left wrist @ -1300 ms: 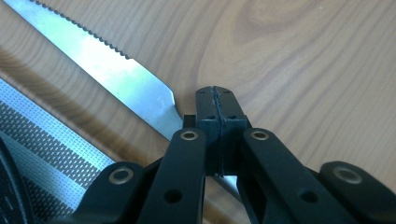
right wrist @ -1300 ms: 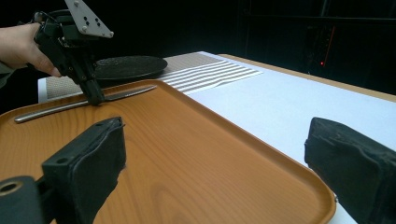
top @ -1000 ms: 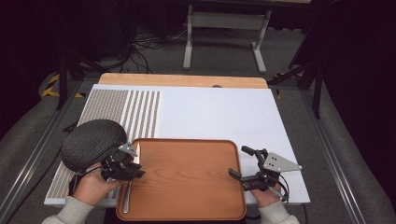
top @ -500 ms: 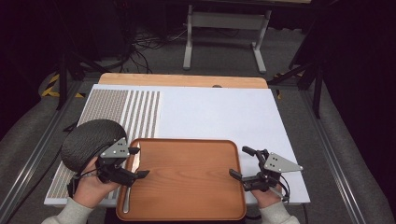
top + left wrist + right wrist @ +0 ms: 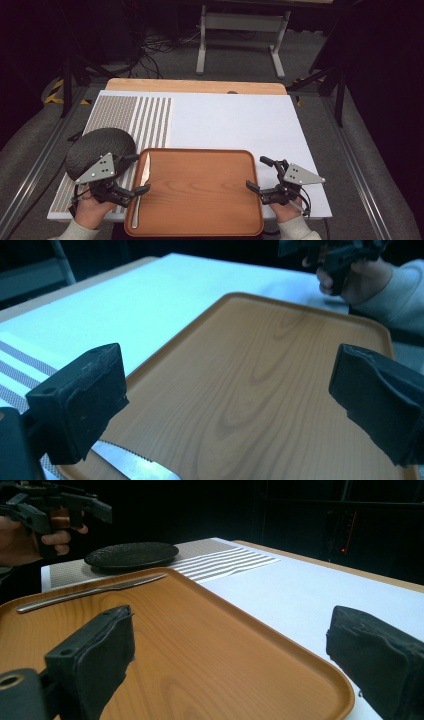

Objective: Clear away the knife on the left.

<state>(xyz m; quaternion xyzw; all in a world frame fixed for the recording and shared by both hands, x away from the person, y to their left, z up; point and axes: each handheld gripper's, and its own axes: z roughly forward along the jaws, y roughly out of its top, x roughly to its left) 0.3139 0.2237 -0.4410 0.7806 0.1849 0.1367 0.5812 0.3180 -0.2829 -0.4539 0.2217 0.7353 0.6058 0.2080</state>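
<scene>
Plate (image 5: 100,150), dark and round, lies at the table's (image 5: 230,120) left edge on the striped mat (image 5: 145,117). Just beside it the left gripper (image 5: 136,174) hovers with jaws spread wide over the left rim of the wooden tray (image 5: 200,190). A knife (image 5: 142,185) rests inside that rim, blade pointing away from the person. At the tray's right edge the right gripper (image 5: 257,174) is held, its jaws spread and gripping nothing.

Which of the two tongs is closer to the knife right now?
The left tongs, hovering right over the knife at the tray's left edge; the right tongs sit across at its right edge.
</scene>
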